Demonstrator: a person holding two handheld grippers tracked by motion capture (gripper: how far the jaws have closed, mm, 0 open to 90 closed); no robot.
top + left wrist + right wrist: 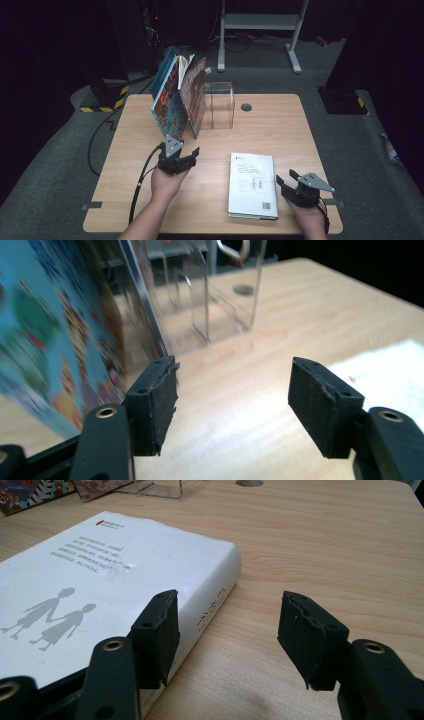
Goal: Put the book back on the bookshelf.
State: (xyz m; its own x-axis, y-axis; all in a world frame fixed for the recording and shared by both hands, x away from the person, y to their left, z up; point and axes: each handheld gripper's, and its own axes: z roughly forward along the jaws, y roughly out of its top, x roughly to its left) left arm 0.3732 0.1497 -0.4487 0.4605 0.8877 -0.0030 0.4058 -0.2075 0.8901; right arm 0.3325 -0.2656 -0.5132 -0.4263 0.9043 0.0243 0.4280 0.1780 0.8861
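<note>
A white book [252, 185] with two grey figures on its cover lies flat at the front right of the table [280, 130]. Two colourful picture books [170, 97] lean upright against a clear acrylic holder [220, 105] at the back. My left gripper [182, 152] stands open and empty just in front of them; in the left gripper view the blue picture book [45, 340] is close by its left jaw, with bare wood between the jaws. My right gripper [286, 177] is open beside the white book's right edge. In the right gripper view the book's spine [210, 610] lies at the left jaw.
A round cable hole [246, 107] sits in the table behind the holder. On the floor beyond stand a white metal frame [260, 22] and a base with yellow-black stripes [102, 97]. A black cable [142, 177] trails from the left gripper across the table's front left.
</note>
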